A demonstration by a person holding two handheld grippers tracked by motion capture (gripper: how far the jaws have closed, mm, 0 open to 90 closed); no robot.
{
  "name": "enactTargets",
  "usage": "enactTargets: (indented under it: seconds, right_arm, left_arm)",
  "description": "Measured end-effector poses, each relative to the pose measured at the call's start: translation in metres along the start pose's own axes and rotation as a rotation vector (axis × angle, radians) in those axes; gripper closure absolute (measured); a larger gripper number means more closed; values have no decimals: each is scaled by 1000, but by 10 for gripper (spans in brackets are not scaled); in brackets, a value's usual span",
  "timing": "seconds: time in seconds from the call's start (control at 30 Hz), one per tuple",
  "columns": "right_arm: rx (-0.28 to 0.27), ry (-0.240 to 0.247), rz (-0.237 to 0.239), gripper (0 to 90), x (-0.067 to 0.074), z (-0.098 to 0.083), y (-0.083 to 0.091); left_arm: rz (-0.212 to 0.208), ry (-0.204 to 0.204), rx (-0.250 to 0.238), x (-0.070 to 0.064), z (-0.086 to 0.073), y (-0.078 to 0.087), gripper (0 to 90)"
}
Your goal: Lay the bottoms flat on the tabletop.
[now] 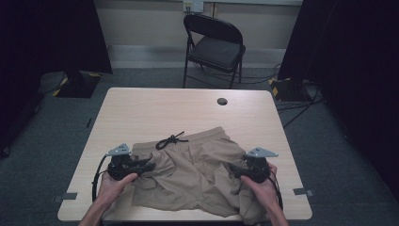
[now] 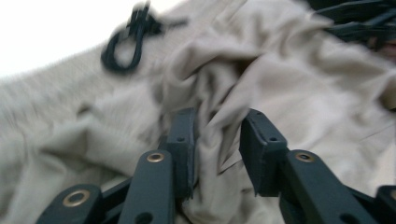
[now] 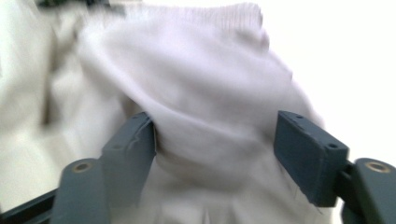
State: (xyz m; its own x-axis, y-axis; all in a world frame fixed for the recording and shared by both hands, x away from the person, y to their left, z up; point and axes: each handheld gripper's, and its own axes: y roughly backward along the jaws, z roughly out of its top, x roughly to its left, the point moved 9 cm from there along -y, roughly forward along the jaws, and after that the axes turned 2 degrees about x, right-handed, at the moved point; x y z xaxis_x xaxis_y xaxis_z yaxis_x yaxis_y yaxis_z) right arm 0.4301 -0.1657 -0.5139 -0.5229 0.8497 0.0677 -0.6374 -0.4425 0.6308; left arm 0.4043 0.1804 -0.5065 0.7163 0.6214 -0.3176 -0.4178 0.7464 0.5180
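High view: crumpled tan shorts [image 1: 197, 174] lie on the near half of the table [image 1: 141, 113]. The left gripper [image 2: 217, 140] straddles a fold, jaws partly apart; the right gripper [image 3: 215, 149] gapes wide around cloth

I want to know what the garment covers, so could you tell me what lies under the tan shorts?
The tan shorts lie crumpled on the wooden table, and their black drawstring rests on the waistband and the wood. Whatever the cloth covers cannot be seen.
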Motion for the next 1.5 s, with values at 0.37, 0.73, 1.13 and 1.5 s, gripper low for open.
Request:
enactTargets:
  seconds: [0.37, 0.73, 1.13, 1.5]
  right_arm:
    - [-13, 26, 77, 748, 7, 53, -50]
    - [110, 44, 19, 706, -5, 18, -84]
    - [131, 68, -15, 707, -13, -10, -48]
    - [105, 12, -58, 707, -22, -37, -14]
  left_arm:
    - [56, 71, -7, 29, 18, -11, 724]
    - [67, 103, 116, 32, -36, -14, 734]
    - [71, 118, 66, 42, -23, -32, 740]
    - [23, 79, 105, 22, -20, -44, 660]
